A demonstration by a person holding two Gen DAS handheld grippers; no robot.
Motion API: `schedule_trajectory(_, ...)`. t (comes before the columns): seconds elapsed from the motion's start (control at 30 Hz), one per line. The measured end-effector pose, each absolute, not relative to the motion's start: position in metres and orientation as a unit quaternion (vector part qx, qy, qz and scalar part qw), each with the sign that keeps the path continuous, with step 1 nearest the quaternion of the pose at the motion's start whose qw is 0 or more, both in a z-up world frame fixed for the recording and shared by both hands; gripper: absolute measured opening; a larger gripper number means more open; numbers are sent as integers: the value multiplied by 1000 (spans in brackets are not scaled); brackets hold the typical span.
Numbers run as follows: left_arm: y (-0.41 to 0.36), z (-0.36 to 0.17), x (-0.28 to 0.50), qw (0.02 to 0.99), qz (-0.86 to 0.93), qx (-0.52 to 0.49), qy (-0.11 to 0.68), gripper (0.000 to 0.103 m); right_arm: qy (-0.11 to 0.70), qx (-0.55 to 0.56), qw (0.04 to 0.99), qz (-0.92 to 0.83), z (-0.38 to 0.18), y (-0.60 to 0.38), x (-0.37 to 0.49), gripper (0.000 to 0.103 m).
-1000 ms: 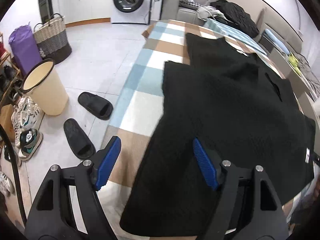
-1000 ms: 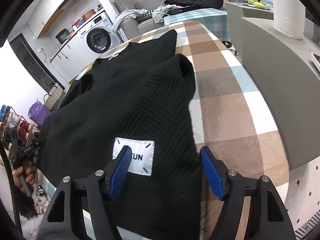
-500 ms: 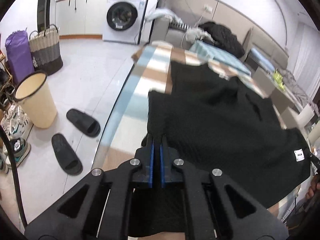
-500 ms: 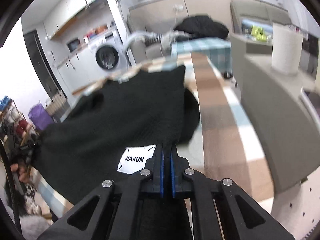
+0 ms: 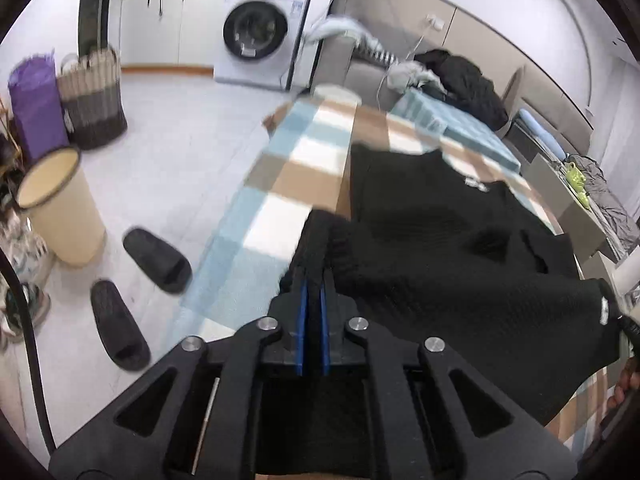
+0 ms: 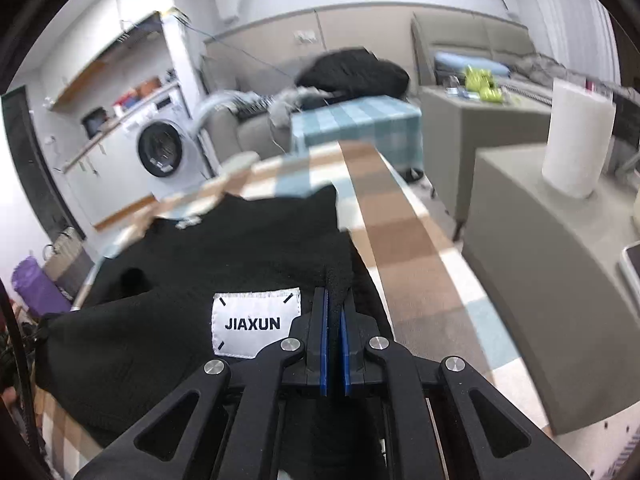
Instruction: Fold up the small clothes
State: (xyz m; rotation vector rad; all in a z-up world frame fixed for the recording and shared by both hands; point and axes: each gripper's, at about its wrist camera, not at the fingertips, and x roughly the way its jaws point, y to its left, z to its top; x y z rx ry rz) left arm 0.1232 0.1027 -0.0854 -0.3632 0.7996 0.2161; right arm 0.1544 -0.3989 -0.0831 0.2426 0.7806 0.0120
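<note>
A black knit sweater [image 5: 440, 240] lies spread on the checked tablecloth [image 5: 288, 168], its near hem lifted off the table. My left gripper [image 5: 314, 280] is shut on the hem's left corner, the fabric bunched between the blue pads. My right gripper [image 6: 334, 300] is shut on the hem's right corner, next to a white JIAXUN label [image 6: 256, 322]. The sweater [image 6: 224, 256] sags between the two grips; the tablecloth [image 6: 404, 248] shows bare to its right. The far half still rests flat.
Left of the table on the floor are two black slippers [image 5: 156, 260], a cream bin [image 5: 60, 208], a wicker basket [image 5: 92, 100] and a washing machine [image 5: 256, 32]. A grey cabinet [image 6: 540, 280] with a paper towel roll [image 6: 576, 140] stands to the right.
Both grippers went from open astride the hem to shut on it, then rose and moved forward over the table, lifting the near edge of the sweater.
</note>
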Motion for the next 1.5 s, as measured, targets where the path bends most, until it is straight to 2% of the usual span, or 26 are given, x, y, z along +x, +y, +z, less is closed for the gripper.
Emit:
schedule_trajectory(0.03,103,-91,125,894,103,-182,396,5,396,120,910,7,-90,-400,157,10)
schedule_trajectory(0.1,101,-95,126,892,99,-183,401,18,419,139,897,22,-100,-404,158,26)
schedule_trajectory(0.13,100,-97,127,891,97,-179,406,36,418,156,895,31,-102,-408,155,44)
schedule_trajectory(0.17,101,-98,128,890,97,-179,409,55,415,167,893,38,-104,-411,152,58)
schedule_trajectory(0.2,100,-100,130,889,94,-182,410,59,413,177,892,47,-106,-413,150,58)
schedule_trajectory(0.43,92,-120,154,880,72,-178,433,60,430,180,883,55,-119,-402,162,58)
schedule_trajectory(0.5,87,-121,158,883,62,-173,433,45,432,170,884,55,-119,-396,167,51)
schedule_trajectory(0.53,84,-122,160,883,52,-172,434,31,433,158,886,59,-119,-392,168,39)
schedule_trajectory(0.57,81,-121,160,884,46,-168,433,24,431,150,888,58,-118,-390,169,29)
schedule_trajectory(0.67,73,-118,160,889,42,-146,432,18,435,136,888,68,-117,-385,167,16)
schedule_trajectory(1.03,73,-113,107,887,33,-144,438,19,452,139,877,83,-116,-389,117,14)
schedule_trajectory(1.1,77,-110,99,886,43,-148,437,26,454,145,875,86,-113,-393,107,18)
schedule_trajectory(1.17,83,-107,88,886,52,-156,434,31,452,156,874,92,-108,-400,97,30)
schedule_trajectory(1.23,89,-104,77,885,57,-162,432,31,449,161,874,92,-105,-407,84,39)
schedule_trajectory(1.4,97,-99,51,886,67,-171,425,31,447,176,871,98,-103,-419,65,38)
schedule_trajectory(1.5,99,-97,38,886,71,-176,422,30,439,179,874,107,-100,-418,59,28)
